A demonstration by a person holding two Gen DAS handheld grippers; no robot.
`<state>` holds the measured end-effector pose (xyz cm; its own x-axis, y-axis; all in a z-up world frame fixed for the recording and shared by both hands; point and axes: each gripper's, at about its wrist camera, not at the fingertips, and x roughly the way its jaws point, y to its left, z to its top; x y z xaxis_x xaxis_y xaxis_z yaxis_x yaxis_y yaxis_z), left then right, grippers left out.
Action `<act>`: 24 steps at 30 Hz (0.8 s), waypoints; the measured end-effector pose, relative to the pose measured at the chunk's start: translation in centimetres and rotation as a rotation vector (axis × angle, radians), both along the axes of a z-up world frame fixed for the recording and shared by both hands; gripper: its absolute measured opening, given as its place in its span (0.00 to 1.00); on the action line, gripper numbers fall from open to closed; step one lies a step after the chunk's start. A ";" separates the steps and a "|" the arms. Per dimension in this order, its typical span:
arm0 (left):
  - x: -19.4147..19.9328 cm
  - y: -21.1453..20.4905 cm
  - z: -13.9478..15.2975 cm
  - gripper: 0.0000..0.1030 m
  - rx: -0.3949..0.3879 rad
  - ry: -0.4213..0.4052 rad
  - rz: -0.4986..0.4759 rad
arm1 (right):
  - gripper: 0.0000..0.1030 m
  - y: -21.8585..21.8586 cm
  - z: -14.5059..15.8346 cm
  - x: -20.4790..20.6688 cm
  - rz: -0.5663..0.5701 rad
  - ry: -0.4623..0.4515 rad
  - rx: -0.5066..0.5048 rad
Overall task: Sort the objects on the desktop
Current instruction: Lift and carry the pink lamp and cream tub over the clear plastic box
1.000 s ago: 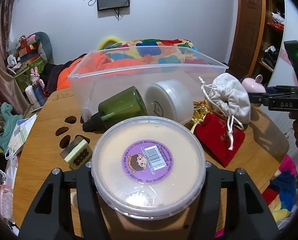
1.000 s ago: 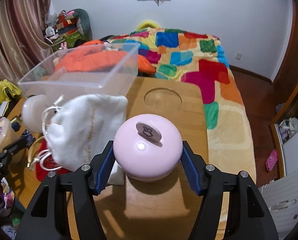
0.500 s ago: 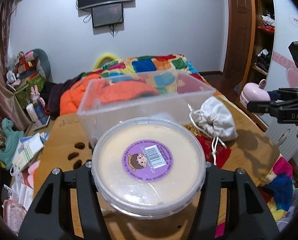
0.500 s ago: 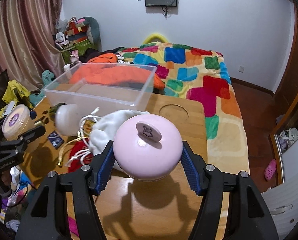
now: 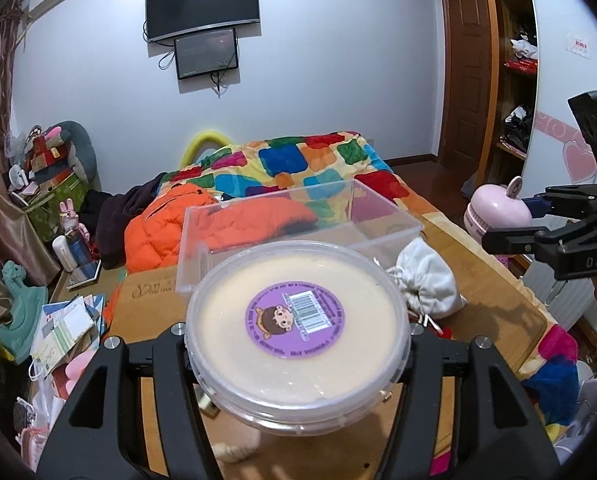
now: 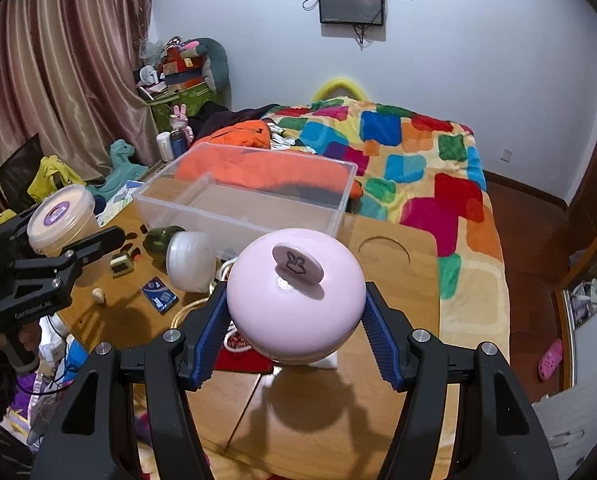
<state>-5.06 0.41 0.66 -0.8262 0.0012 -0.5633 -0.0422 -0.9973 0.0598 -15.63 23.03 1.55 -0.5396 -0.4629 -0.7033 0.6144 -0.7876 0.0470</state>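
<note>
My left gripper (image 5: 298, 346) is shut on a round clear tub (image 5: 298, 364) of cream-coloured stuff with a purple sticker on its lid, held above the wooden table (image 5: 494, 300). The right gripper (image 6: 296, 322) is shut on a pink round jar (image 6: 294, 304) with a rabbit-marked knob, its blue pads (image 6: 208, 340) pressing both sides. A clear plastic bin (image 6: 238, 216) stands at the table's far side, beyond both. The right wrist view shows the tub (image 6: 60, 216) at the left; the left wrist view shows the pink jar (image 5: 494, 212) at the right.
On the table lie a white drawstring pouch (image 5: 426, 284), a red pouch (image 6: 242, 356), a green bottle (image 6: 160, 238), a white round container (image 6: 190, 260), a blue card (image 6: 159, 295) and a small block (image 6: 121, 266). A bed with a colourful quilt (image 6: 418, 168) lies behind.
Both grippers have risen with the tub and the pink jar still in them. The table and the things on it now sit lower and farther off in both views.
</note>
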 end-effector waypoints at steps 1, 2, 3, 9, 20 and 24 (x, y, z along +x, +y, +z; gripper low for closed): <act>-0.3 -0.2 0.2 0.57 0.000 -0.001 -0.003 | 0.58 -0.2 0.1 -0.2 0.001 0.001 0.001; -0.5 -0.3 0.3 0.57 -0.002 -0.001 -0.004 | 0.58 -0.3 0.2 -0.3 0.004 0.000 0.000; -0.8 -0.4 0.5 0.57 -0.005 0.000 -0.001 | 0.58 -0.4 0.3 -0.5 0.008 -0.003 -0.003; -2.3 -1.1 1.7 0.57 -0.024 0.030 0.015 | 0.58 -1.0 0.9 -1.5 0.016 -0.008 -0.017; -6.1 -2.3 3.1 0.57 -0.044 0.062 0.012 | 0.58 -3.1 1.9 -5.2 0.040 -0.014 -0.035; -7.8 -2.7 3.1 0.57 -0.057 0.060 0.018 | 0.58 -4.2 1.7 -6.9 0.041 -0.023 -0.024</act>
<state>-12.85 -2.29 3.74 -0.8583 -0.0443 -0.5112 -0.0190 -0.9928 0.1180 -22.52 18.83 3.30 -0.5036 -0.5016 -0.7034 0.6450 -0.7600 0.0801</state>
